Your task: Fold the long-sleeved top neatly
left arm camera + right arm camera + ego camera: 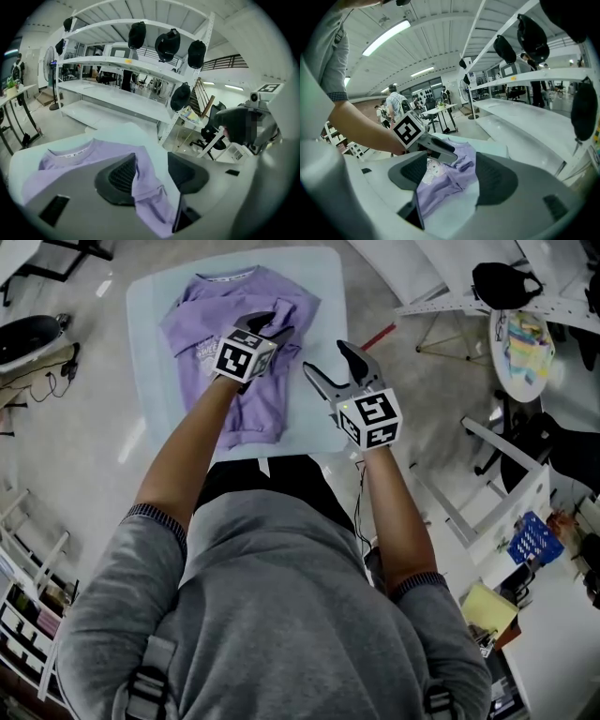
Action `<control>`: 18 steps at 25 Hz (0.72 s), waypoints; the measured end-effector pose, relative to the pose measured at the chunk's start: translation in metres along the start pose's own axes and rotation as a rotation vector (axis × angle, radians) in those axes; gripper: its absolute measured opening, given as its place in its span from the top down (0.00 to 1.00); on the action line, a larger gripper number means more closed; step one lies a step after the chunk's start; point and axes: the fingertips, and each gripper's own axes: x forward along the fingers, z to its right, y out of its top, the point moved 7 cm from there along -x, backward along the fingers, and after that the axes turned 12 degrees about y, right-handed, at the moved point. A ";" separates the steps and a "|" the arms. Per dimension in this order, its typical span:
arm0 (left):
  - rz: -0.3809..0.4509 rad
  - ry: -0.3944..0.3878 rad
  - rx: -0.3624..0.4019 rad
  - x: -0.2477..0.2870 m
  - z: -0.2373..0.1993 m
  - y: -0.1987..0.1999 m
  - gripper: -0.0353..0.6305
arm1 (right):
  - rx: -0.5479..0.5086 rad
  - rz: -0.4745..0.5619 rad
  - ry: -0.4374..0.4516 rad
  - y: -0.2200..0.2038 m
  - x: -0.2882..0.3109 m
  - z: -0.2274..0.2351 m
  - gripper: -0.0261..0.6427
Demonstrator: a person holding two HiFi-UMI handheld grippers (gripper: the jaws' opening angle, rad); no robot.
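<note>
The purple long-sleeved top (202,320) lies partly folded on a pale table (145,362). My left gripper (270,326) is low over the top's right side. In the left gripper view its jaws (152,161) stand apart, and a fold of purple sleeve (147,185) lies loose between them, with neither pad pressing on it. The neckline (70,151) shows beyond. My right gripper (327,358) hovers open near the table's right edge with nothing in it. In the right gripper view (452,159) it looks across the top (440,183) at the left gripper (438,149).
White shelving with black caps (154,42) stands beyond the table. A round table with colourful items (520,343) and a black bag (502,282) are at the right. A blue crate (534,538) sits on the floor at lower right.
</note>
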 end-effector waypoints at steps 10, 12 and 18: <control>0.156 0.108 -0.084 -0.093 0.000 0.023 0.58 | -0.070 0.013 0.076 0.018 -0.001 -0.020 0.45; 0.186 0.138 -0.091 -0.117 -0.002 0.025 0.58 | -0.092 0.015 0.090 0.023 -0.001 -0.028 0.45; 0.200 0.209 -0.096 -0.181 -0.028 -0.005 0.58 | -0.077 0.008 0.082 0.017 0.010 -0.058 0.45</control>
